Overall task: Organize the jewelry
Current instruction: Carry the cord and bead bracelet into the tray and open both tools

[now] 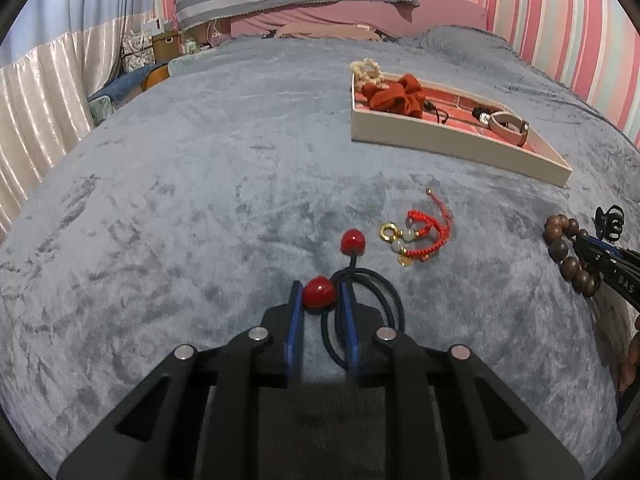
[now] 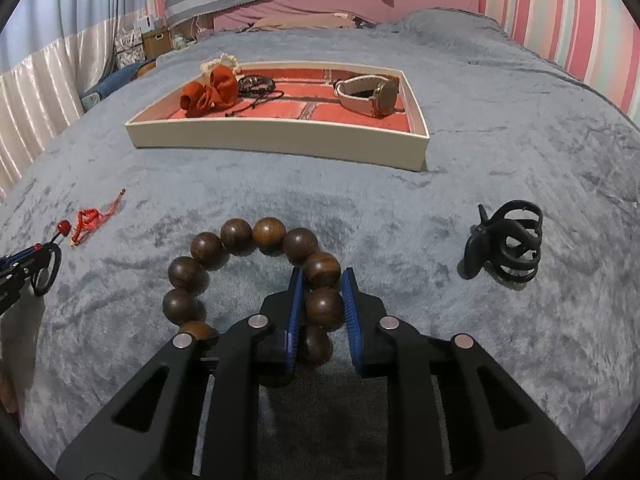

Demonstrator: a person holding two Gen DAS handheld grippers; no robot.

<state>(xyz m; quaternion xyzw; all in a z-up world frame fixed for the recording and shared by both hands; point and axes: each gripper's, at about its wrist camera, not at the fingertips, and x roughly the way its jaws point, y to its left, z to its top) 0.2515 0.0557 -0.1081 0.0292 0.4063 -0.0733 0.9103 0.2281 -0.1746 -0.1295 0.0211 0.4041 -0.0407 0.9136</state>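
My right gripper (image 2: pixel 322 292) stood low centre of its frame, jaws closed narrowly on two beads of the wooden bead bracelet (image 2: pixel 256 268), whose loop spread up and left. My left gripper (image 1: pixel 320 296) pinched one red ball of the black hair tie (image 1: pixel 360 304). The tray (image 2: pixel 280 144) lay straight ahead, upper centre; I judged the right nearer.
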